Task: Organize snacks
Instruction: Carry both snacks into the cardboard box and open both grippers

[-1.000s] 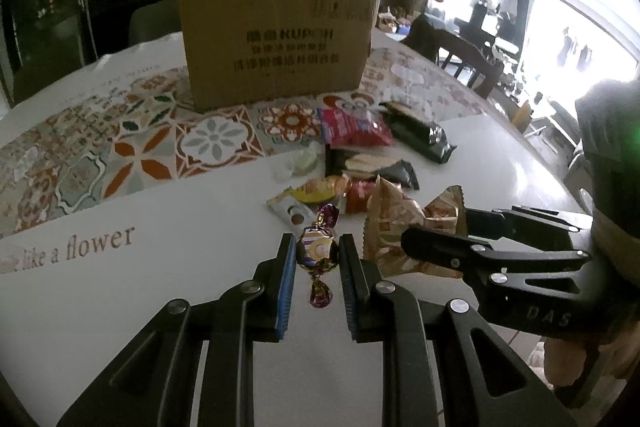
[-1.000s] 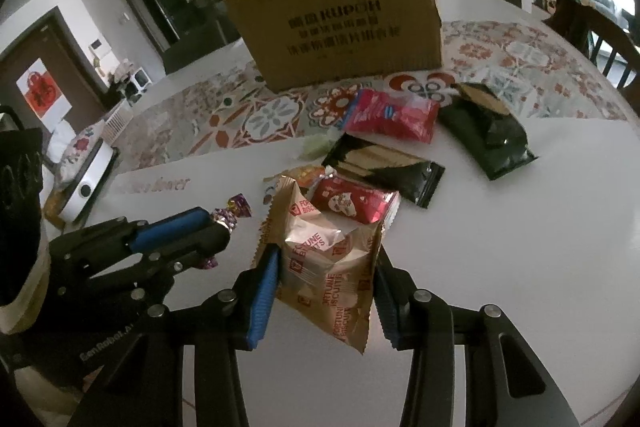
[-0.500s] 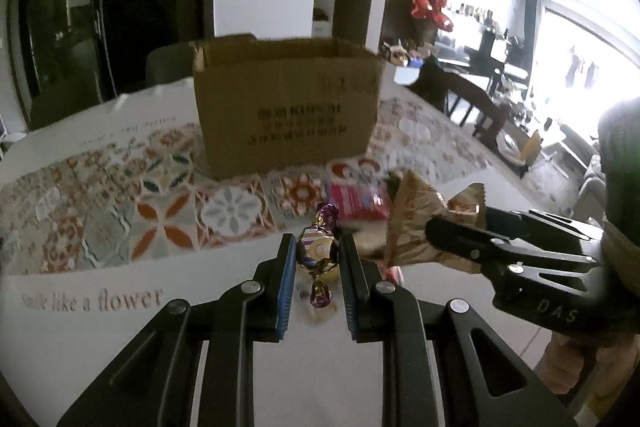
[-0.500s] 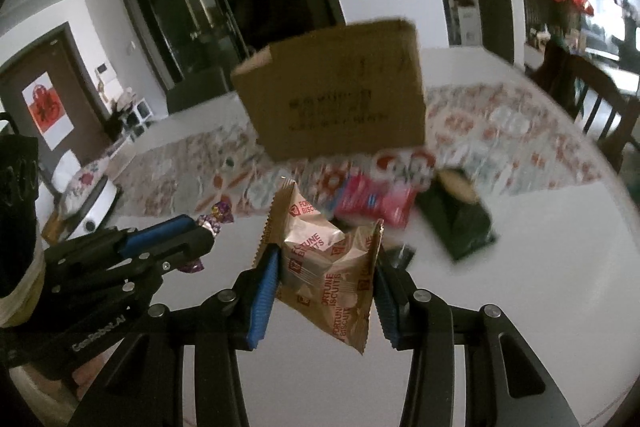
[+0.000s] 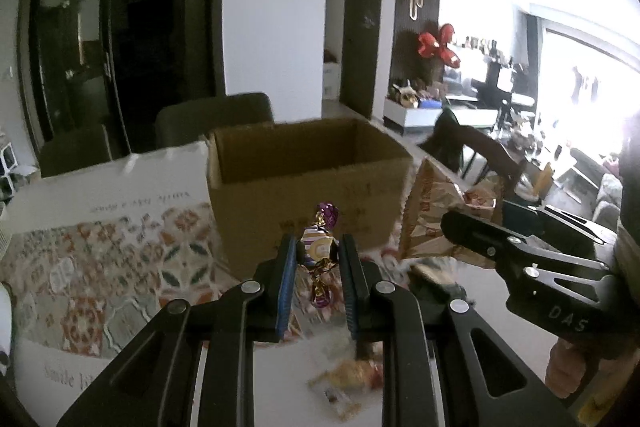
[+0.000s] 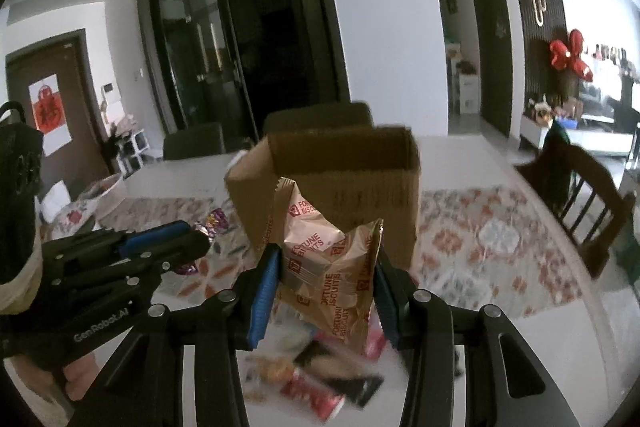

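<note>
**So, both hand-held grippers are carrying snacks up near the box**

Okay, the left hand-held gripper (image 5: 318, 259) is pinching a small wrapped candy (image 5: 318, 247), gold and purple foil with twisted ends. Its fingers are sitting close together, nearly shut, with the blue pads pressing on the candy's middle. One twist is poking up above the fingertips and the other is dangling down between the fingers. The candy is hanging in the air in front of the near wall of the cardboard box (image 5: 304, 187), lower than the box's open top.

The right hand-held gripper (image 6: 326, 279) is spread wider and is squeezing a tan Fortune Biscuits packet (image 6: 328, 259) by its sides. The packet is sitting upright-ish, crumpled, its top corner sticking well above the fingertips. It's also being held in the air right in front of the box (image 6: 340, 183), not inside it. In the left wrist view, the packet (image 5: 432, 215) is showing just right of the box's corner.

Down below, the rest of the snacks (image 6: 320, 375) are lying blurry on the white surface (image 6: 520, 331), with a patterned table runner (image 5: 100, 267) lying under the box. A dark wooden chair (image 6: 584, 195) is standing at the right edge of the surface.
</note>
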`<state>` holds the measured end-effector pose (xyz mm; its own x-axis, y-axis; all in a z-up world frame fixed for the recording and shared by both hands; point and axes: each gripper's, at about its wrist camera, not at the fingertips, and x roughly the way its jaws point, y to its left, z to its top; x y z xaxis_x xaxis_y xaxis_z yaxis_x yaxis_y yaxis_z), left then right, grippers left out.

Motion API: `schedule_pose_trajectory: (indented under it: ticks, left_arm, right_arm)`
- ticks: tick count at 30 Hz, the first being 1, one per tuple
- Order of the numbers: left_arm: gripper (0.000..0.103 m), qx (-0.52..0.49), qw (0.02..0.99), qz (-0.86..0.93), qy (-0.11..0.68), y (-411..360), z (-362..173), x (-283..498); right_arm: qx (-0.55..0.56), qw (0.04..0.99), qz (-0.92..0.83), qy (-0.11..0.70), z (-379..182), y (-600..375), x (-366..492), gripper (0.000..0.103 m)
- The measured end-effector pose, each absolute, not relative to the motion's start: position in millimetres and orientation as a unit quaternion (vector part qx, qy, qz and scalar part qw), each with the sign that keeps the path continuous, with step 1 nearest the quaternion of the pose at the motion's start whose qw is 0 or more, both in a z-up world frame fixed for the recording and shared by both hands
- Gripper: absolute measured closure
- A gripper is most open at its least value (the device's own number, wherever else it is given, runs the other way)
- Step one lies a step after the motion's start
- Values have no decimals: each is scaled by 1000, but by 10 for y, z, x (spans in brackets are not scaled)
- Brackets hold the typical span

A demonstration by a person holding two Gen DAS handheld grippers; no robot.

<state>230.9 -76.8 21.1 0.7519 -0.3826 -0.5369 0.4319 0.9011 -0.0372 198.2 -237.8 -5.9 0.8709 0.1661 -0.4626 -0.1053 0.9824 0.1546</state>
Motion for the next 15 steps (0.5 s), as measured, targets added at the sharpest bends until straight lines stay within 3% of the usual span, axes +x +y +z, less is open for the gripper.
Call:
schedule_pose_trajectory:
  ticks: [15]
  left_arm:
    - [81,33,935,-212,282,-875,497,3249]
  right_arm:
    - [52,970,64,228,291,-2451,2846,58]
